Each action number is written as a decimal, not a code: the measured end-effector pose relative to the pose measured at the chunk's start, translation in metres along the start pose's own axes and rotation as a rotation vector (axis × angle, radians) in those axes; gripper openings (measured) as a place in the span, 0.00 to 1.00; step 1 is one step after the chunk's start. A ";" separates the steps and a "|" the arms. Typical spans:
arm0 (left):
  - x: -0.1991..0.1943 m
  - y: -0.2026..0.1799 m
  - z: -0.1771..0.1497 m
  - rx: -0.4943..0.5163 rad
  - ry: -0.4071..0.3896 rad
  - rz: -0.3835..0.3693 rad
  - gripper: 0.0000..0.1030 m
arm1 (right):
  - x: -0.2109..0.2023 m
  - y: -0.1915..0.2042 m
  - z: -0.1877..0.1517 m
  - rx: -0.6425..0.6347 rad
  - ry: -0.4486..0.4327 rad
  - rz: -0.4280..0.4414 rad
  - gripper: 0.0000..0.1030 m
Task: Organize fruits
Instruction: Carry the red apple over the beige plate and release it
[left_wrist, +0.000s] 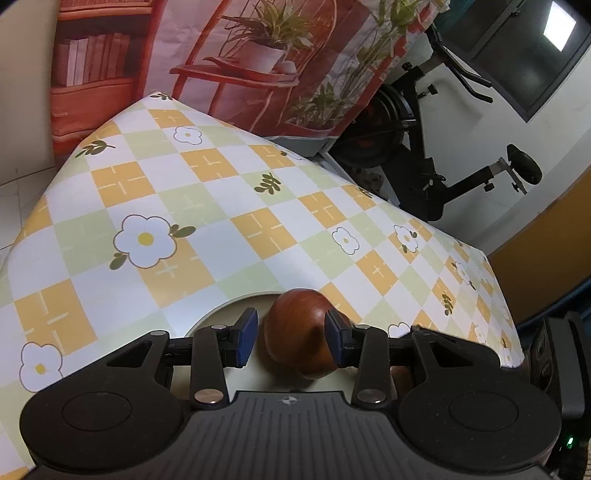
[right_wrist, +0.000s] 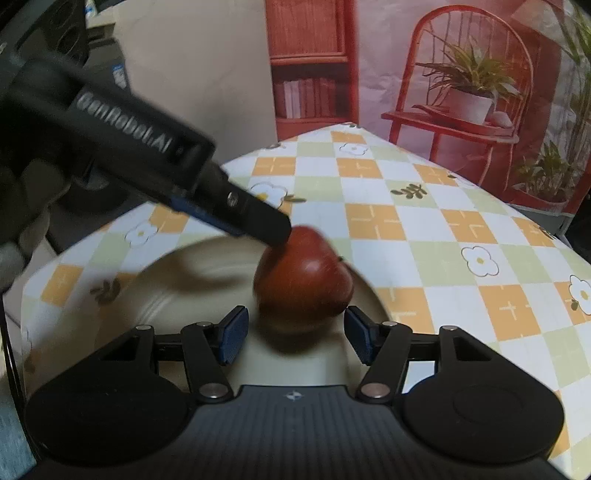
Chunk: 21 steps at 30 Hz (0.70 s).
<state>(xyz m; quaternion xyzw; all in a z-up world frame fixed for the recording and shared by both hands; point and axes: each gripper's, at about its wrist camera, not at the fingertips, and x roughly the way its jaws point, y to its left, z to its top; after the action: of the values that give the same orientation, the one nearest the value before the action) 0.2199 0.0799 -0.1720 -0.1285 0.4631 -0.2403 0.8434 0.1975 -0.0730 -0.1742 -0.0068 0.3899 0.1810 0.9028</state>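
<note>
Red apple (left_wrist: 299, 332) on cream plate (left_wrist: 221, 308), near plate's far rim, upright with stem dimple up in right wrist view (right_wrist: 306, 284). Plate (right_wrist: 207, 280) on checked tablecloth (left_wrist: 184, 192) with white flowers, orange and green squares.

Left gripper (left_wrist: 291, 326): pointing down at apple, jaws set narrow, only partly open. Apple between blue pads (left_wrist: 245, 332) in own view; right-hand pad against apple's side, left-hand pad with thin sliver of plate visible between it and fruit. No firm two-sided grip visible, so logged as touching, not holding. Same tool in right wrist view (right_wrist: 275, 234): coming in from upper left, blurred, black fingertip on apple's upper left shoulder.

Right gripper (right_wrist: 291, 332): jaws about half open, wider than apple's near face, nothing held. Apple just ahead of blue pads (right_wrist: 232, 334), apart from both, dark shadow on plate under it.

Tablecloth (right_wrist: 406, 229) otherwise bare in both views. Behind table: printed backdrop (left_wrist: 258, 55) with red chair, potted plant, bookshelf. Black exercise bike (left_wrist: 424, 166) at right in left wrist view. Apple somewhat motion-blurred in right wrist view, exact contact edge hard to tell there
</note>
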 end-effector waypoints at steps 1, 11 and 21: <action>0.000 0.000 0.000 -0.003 -0.002 0.002 0.41 | 0.000 0.001 -0.002 -0.009 0.006 0.002 0.60; 0.000 -0.008 0.005 0.000 -0.010 0.033 0.41 | -0.004 -0.004 -0.009 0.014 0.025 -0.010 0.59; -0.018 -0.018 -0.004 0.066 -0.036 0.158 0.43 | -0.017 -0.005 -0.012 0.057 0.029 -0.032 0.59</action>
<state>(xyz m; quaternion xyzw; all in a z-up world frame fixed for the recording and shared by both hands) 0.2032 0.0742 -0.1533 -0.0679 0.4486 -0.1856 0.8716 0.1796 -0.0855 -0.1713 0.0101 0.4080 0.1551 0.8997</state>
